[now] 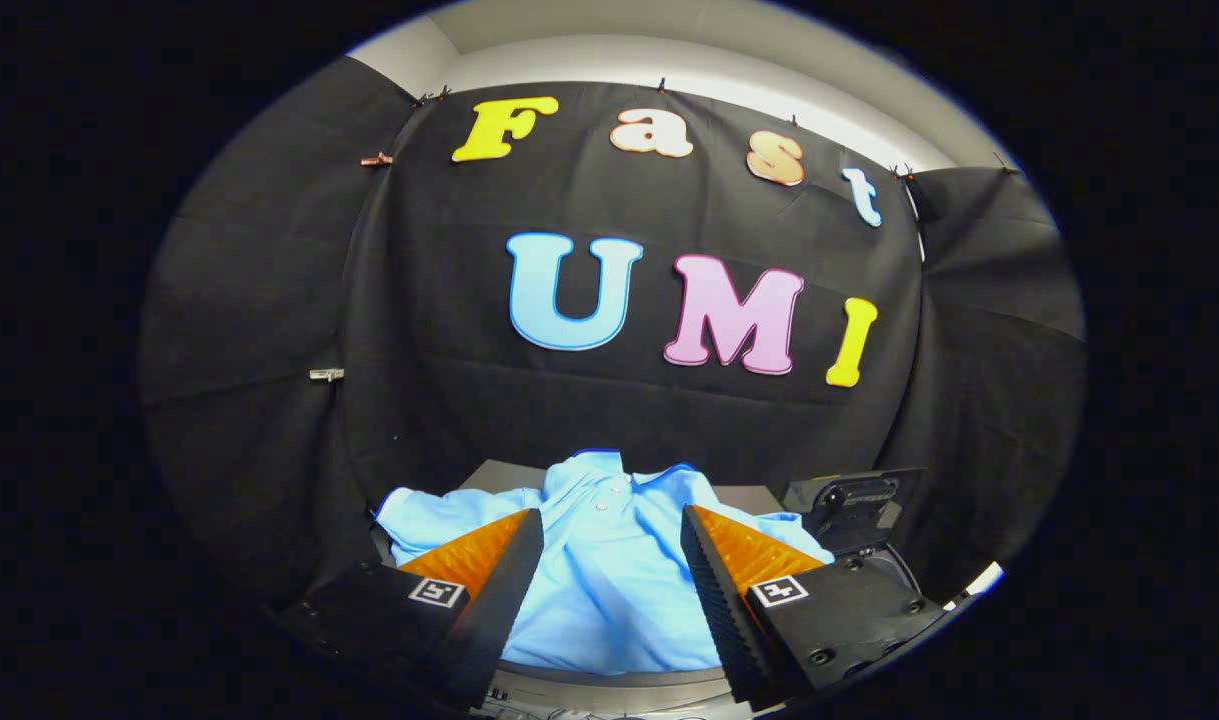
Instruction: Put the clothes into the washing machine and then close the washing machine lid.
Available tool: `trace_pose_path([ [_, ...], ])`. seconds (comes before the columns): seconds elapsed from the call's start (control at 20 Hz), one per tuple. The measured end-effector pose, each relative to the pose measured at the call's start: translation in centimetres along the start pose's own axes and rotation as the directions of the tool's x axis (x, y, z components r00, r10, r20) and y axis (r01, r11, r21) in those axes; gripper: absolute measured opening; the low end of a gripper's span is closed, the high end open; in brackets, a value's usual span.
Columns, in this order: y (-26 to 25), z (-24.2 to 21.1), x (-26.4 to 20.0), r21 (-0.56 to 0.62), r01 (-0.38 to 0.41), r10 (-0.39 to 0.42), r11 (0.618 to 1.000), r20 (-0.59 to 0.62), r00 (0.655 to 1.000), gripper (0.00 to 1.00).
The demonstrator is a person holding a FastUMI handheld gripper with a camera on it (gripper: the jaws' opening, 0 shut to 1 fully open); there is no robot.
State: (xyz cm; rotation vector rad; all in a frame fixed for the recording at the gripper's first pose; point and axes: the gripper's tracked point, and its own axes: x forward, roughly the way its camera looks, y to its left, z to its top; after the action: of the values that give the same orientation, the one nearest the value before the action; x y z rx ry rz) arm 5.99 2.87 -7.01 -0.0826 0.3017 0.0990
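Between the two fingers of the tongs (612, 560) lies a light blue polo shirt (609, 570), and every other place is told from that shirt. It is spread flat with its collar on the far side and its small buttons running down the middle towards the tongs. One sleeve reaches out past the left finger; the other side of the shirt passes behind the right finger. The tongs are spread wide, a finger on either side of the shirt's chest, and neither finger presses on the cloth; whether the tips touch it I cannot tell.

Under the shirt is a grey bench (739, 497), whose bare surface shows beyond the collar and to its right. Just right of the shirt, past the right finger, stands a dark boxy device with a raised dark panel (854, 505); it may be the washing machine with its lid up, but that cannot be told for sure. Behind the shirt hangs the booth's black cloth wall (419, 330), held by small clips (326, 374).
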Motion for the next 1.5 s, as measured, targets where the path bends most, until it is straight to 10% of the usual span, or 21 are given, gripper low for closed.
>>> trace_pose_path([
  [0.5, -0.2, -3.0, 7.3, 0.047, 0.008, 0.004, 0.999, -0.244, 0.970, 0.87],
  [0.85, 0.4, -8.4, 10.2, 0.087, -0.033, 0.074, 0.996, -0.523, 0.849, 0.87],
  [1.2, -0.2, -9.0, 10.9, 0.102, -0.075, 0.115, 0.992, -0.483, 0.868, 0.90],
  [1.5, -1.1, -9.1, 10.8, 0.123, -0.053, 0.109, 0.991, -0.510, 0.853, 0.30],
])
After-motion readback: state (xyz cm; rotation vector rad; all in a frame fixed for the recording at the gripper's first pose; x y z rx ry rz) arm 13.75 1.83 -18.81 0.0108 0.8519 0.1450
